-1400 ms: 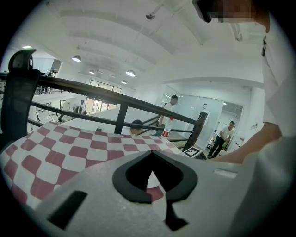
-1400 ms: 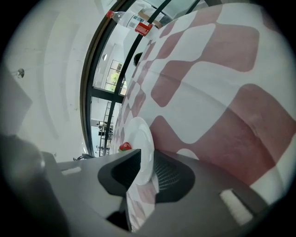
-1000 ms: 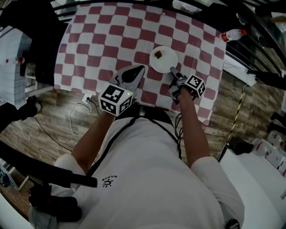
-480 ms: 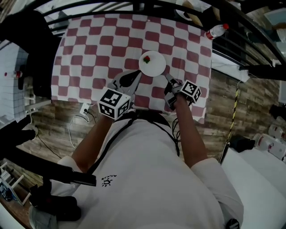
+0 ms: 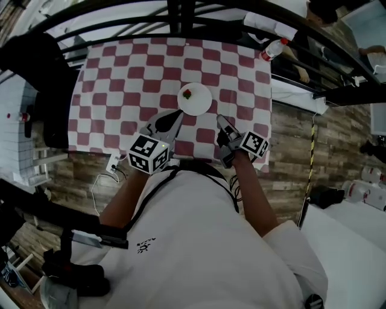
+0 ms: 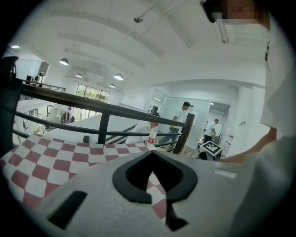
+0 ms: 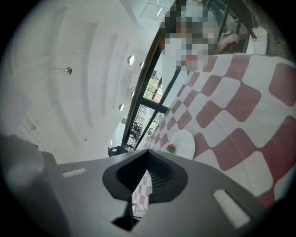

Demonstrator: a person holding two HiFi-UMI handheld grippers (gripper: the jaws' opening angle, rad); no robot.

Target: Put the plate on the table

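Observation:
A small white plate [image 5: 195, 99] lies flat on the red-and-white checked tablecloth [image 5: 120, 72], with a small red and green item [image 5: 187, 93] on it. My right gripper [image 5: 219, 120] hovers just off the plate's near right rim, apart from it, jaws shut with nothing between them. My left gripper [image 5: 174, 116] sits at the plate's near left, also shut and empty. The right gripper view shows the plate [image 7: 181, 144] beyond the closed jaw tips [image 7: 147, 151]. In the left gripper view the closed tips [image 6: 151, 152] point across the cloth; the plate is hidden there.
A plastic bottle with a red cap [image 5: 272, 48] lies past the table's far right corner. A black railing [image 5: 181, 15] runs along the far side. Wood floor [image 5: 289, 133] lies right of the table. Cables and a power strip [image 5: 111, 163] sit at the near left. People stand beyond [image 6: 178, 125].
My right gripper has pulled back from the plate's rim and its jaws have closed on nothing. The plate stays on the cloth. The head view has drifted, and the table sits farther away.

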